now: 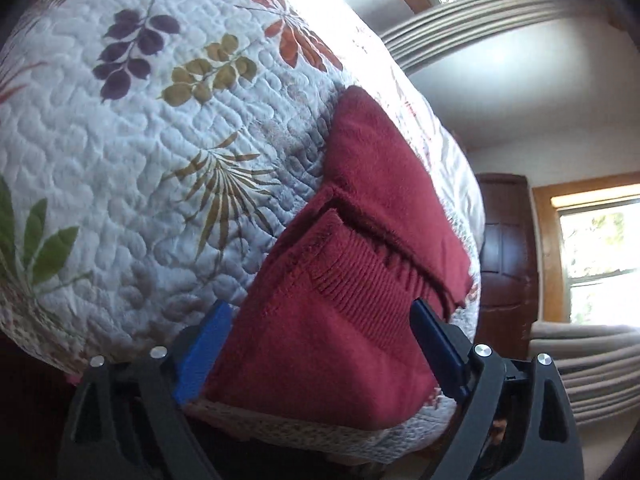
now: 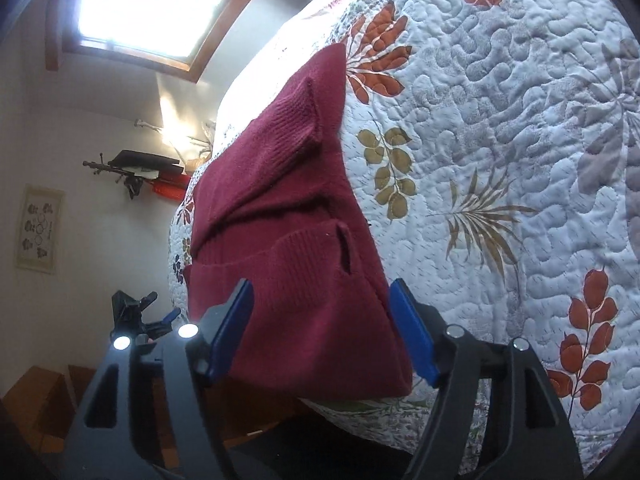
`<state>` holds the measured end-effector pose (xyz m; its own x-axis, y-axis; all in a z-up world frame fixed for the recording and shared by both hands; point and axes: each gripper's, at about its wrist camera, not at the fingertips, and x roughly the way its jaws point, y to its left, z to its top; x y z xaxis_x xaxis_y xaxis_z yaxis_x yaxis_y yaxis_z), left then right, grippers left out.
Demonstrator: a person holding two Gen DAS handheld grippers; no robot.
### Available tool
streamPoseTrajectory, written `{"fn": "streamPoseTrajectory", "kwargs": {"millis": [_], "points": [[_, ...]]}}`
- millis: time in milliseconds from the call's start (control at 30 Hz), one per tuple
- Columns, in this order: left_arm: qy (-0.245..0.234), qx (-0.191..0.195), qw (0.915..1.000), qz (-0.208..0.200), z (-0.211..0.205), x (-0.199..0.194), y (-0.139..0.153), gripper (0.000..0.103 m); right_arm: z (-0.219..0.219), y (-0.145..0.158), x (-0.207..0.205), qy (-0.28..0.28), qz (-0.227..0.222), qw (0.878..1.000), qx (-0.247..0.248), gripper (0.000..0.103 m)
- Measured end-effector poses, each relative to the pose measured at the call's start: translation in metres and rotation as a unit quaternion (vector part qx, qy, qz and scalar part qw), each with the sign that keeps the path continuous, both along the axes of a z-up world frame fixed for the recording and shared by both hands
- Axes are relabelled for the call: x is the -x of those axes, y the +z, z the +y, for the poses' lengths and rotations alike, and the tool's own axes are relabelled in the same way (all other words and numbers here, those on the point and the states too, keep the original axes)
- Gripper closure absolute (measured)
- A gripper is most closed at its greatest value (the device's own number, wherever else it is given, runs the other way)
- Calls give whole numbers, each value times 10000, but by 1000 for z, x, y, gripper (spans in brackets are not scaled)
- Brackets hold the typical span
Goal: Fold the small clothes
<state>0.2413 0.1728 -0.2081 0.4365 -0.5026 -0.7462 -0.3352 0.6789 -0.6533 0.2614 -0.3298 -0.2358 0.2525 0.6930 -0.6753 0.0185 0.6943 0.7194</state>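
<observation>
The dark red knit garment [image 1: 352, 280] lies on the quilted bedspread [image 1: 140, 160], already doubled over on itself, with a ribbed cuff or hem band showing on top and its near edge at the edge of the bed. Seen from the left wrist, the left gripper [image 1: 320, 344] has its blue-padded fingers spread to either side of the near edge, the cloth lying between them and just ahead; I cannot tell whether the pads touch the knit. The right gripper [image 2: 324, 332] stands the same way, jaws wide, straddling the near edge of the garment [image 2: 288, 240] from the other side, with the folded layers running ahead of it across the bedspread [image 2: 500, 140].

The main risk, as I judge it, is that a closing gripper takes only the top layer. The knit is thick and stacked, so the lower layers could stay behind and the fold would slide open. A second risk is pinching the bedspread along with the cloth, since it sits directly beneath the fingers and is soft and puckered. Because the near edge overhangs or meets the bed edge, a pull toward the grippers could drag the whole bundle off.
</observation>
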Motion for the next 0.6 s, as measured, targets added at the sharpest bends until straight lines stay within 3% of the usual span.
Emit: {"fn": "streamPoseTrajectory", "kwargs": {"millis": [233,333,467,600], "points": [[-925,-591,9936,255,-25,-32,-27,12,24,-29,-5,261,159,9994,180,25],[-1193,-687,9902,252,-28,-37,-26,32,35,-39,-9,179,236,9993,212,25],[-1434,-739,9866,229,-33,-43,-25,38,49,-45,-16,166,251,9990,317,25],[-1672,-1009,9806,187,-42,-46,-19,58,60,-47,-19,308,289,9982,427,29]]}}
